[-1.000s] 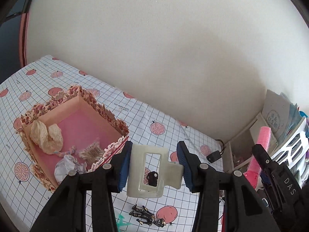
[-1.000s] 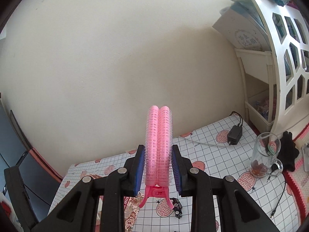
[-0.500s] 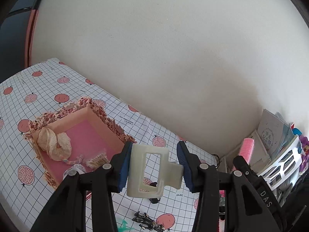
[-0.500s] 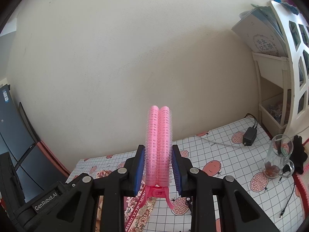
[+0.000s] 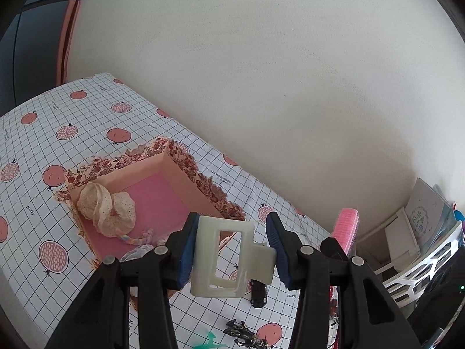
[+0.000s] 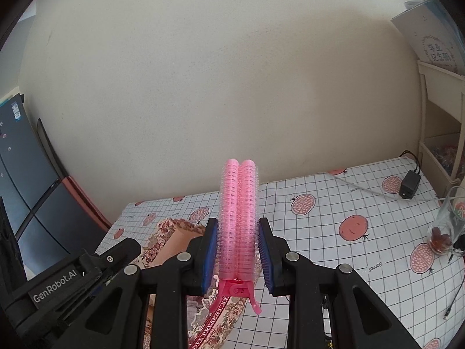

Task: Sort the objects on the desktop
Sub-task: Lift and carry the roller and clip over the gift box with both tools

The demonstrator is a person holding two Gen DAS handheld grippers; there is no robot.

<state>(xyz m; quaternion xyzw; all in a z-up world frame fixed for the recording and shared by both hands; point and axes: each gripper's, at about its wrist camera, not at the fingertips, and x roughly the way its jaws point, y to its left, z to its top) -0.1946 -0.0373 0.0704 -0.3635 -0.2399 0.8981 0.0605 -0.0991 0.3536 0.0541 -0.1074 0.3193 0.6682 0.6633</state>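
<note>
left wrist view
left tongs (image 5: 231,257): pinching the cream claw clip (image 5: 226,257) by its sides, carried in the air above the near corner of the floral box (image 5: 186,171).
claw clip axis: long side runs roughly up-down in frame, slightly tilted; its tab sticks out to the right against the right pad.
floral box: open, on the worktop (image 5: 87,116); already holds a cream scrunchie (image 5: 107,209) at its left wall and a braided hair tie (image 5: 136,237) just in front of it.
still loose: small dark clip (image 5: 258,290) and black figures (image 5: 244,330) lie on the worktop right of the box, below the tongs.

right wrist view
right tongs (image 6: 238,254): pressed onto the pink roller clip (image 6: 238,218), held in the air to the right of the floral box (image 6: 174,232).
roller clip axis: long axis points straight ahead and up along the fingers; hinge end (image 6: 241,290) toward the camera, roller tips away.
also seen: left gripper body at the left, over the box; glass mug (image 6: 447,226) and black adapter (image 6: 409,184) well right of the box.

progress (judgement): partway. Some hair items boxed, two in hand and not yet dropped, small bits left on the worktop.
</note>
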